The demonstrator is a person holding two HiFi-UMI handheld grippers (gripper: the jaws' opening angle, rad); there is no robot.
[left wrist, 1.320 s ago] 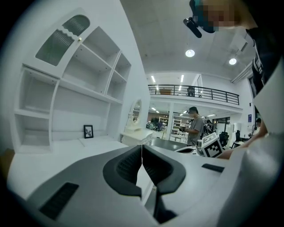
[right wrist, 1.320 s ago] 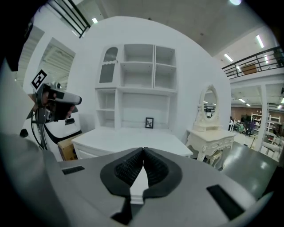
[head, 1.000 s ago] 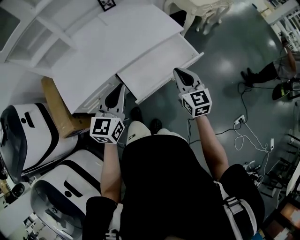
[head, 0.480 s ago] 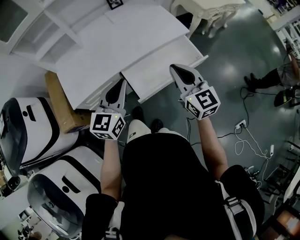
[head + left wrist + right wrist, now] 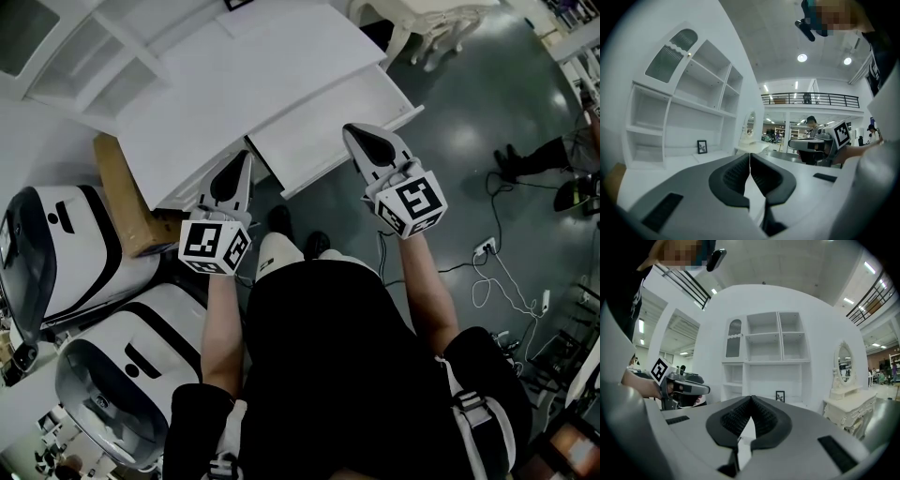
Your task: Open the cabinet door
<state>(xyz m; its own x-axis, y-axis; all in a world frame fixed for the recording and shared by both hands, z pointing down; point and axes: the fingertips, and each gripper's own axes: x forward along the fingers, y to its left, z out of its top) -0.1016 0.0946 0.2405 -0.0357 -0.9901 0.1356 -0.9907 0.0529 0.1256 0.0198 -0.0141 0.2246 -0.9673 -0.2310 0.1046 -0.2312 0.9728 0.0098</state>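
Both your left claw (image 5: 750,157) and right claw (image 5: 751,399) are closed and empty, with the white cabinet (image 5: 764,352) straight ahead of them.

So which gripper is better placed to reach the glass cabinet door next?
Left, probably. The glass door sits at the left end of the shelves, and the left gripper is on that side; the right gripper hangs over the lower panel further right. Both have shut, empty fingers, so either must open first.

A cardboard box (image 5: 127,202) stands beside two white pods (image 5: 84,272). Cables (image 5: 502,281) lie on the grey floor (image 5: 450,141), by a socket strip (image 5: 484,247)
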